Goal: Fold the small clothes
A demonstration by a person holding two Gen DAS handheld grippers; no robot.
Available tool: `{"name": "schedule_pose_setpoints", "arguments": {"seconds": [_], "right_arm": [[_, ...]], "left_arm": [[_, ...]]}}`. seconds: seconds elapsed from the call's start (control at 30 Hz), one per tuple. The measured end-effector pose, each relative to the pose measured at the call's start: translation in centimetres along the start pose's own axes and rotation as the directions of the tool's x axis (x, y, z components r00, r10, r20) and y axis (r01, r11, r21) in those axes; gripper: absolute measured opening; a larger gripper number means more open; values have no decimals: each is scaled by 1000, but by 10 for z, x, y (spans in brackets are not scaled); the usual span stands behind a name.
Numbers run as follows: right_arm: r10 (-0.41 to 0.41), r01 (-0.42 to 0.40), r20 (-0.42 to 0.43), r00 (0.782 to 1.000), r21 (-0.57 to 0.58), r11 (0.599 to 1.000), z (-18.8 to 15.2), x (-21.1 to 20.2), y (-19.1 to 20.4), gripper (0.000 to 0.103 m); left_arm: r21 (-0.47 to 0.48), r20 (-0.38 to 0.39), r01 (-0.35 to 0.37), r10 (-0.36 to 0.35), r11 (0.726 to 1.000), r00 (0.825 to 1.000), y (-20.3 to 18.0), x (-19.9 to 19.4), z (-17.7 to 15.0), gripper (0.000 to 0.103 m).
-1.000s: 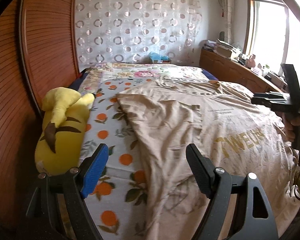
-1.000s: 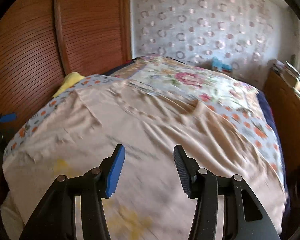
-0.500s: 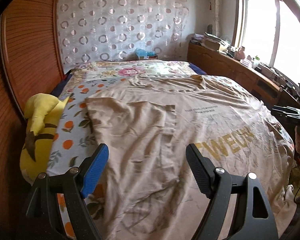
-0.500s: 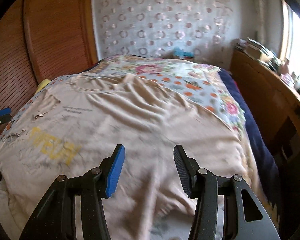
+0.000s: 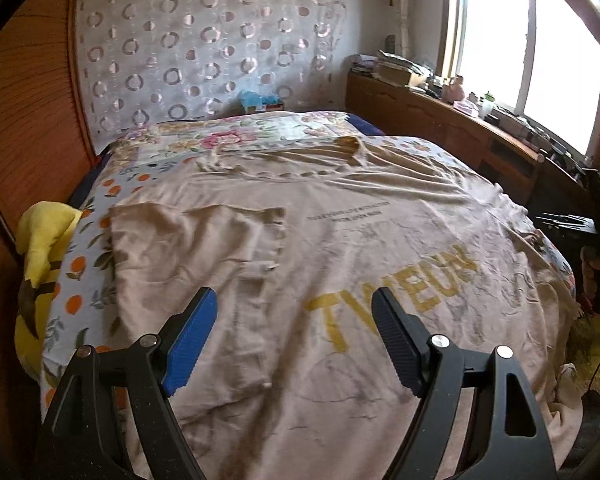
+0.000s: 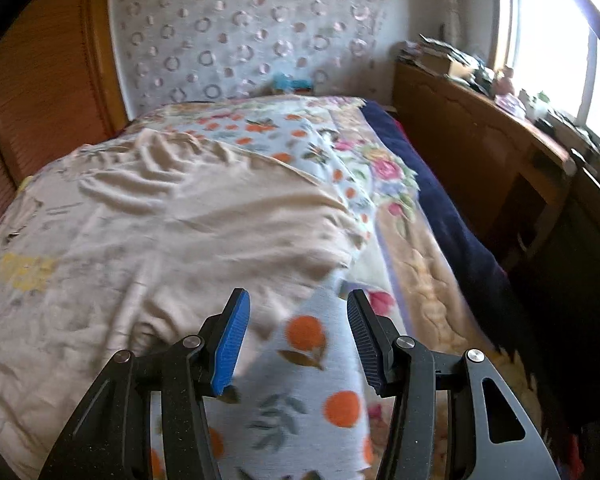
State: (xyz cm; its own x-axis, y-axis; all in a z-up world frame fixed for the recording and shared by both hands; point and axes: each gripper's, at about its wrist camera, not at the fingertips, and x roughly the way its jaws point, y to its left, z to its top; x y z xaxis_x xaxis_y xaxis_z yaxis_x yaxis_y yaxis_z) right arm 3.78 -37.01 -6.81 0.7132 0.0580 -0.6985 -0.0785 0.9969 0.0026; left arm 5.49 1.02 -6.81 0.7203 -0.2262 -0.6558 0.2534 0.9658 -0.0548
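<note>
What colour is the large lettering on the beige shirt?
Mustard yellow lettering on the shirt, clearest in the left wrist view.

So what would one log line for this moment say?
shirt: spread on bed, one sleeve folded in | left gripper: open, above shirt | right gripper: open, at shirt's edge

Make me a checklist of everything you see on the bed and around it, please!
Surface: bed with orange-print bedsheet.
Job's things: beige T-shirt spread out, left sleeve folded in.
Clutter: yellow plush toy at the bed's left edge.
Grippers: left gripper open over the shirt; right gripper open over the sheet beside the shirt's edge.
Cables: nothing seen.
Surroundings: wooden cabinet with clutter under the window; circle-patterned curtain.
</note>
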Motion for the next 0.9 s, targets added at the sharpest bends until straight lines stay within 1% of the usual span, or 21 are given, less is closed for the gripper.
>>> {"name": "schedule_pose_setpoints", "arguments": {"seconds": [0.13, 0.3, 0.5, 0.57, 0.6, 0.63, 0.67, 0.7, 0.73, 0.87, 0.9], "right_arm": [[48, -48, -10, 999, 17, 999, 4, 3, -1, 53], [61, -62, -29, 998, -10, 998, 14, 13, 2, 53], [25, -26, -78, 997, -8, 1000, 34, 42, -16, 53], [45, -45, -77, 996, 12, 999, 37, 45, -21, 52], [42, -41, -70, 997, 17, 999, 39, 45, -22, 49], [36, -35, -59, 998, 14, 999, 39, 45, -22, 36], [40, -40, -53, 998, 4, 999, 38, 44, -21, 28], [25, -25, -42, 999, -7, 1000, 38, 43, -19, 22], [4, -5, -33, 999, -25, 1000, 37, 42, -15, 5], [1, -1, 1, 1000, -69, 998, 38, 36, -4, 3], [12, -11, 16, 1000, -73, 997, 40, 31, -2, 3]], "left_arm": [[23, -21, 19, -19, 1000, 1000, -12, 8, 0, 80], [39, -49, 29, -27, 999, 998, -22, 17, -2, 80], [36, -49, 44, -42, 998, 998, -29, 16, -3, 80], [37, -51, 46, -44, 998, 998, -32, 18, -4, 80], [38, -53, 48, -46, 998, 998, -33, 18, -4, 80], [38, -55, 50, -48, 998, 997, -33, 18, -5, 80], [37, -58, 53, -51, 998, 997, -33, 18, -6, 80], [36, -59, 54, -51, 998, 997, -34, 19, -6, 80], [35, -60, 53, -51, 998, 997, -34, 19, -7, 80], [24, -53, 51, -49, 998, 997, -32, 17, -8, 80], [21, -51, 50, -48, 999, 998, -31, 16, -8, 80]]}}
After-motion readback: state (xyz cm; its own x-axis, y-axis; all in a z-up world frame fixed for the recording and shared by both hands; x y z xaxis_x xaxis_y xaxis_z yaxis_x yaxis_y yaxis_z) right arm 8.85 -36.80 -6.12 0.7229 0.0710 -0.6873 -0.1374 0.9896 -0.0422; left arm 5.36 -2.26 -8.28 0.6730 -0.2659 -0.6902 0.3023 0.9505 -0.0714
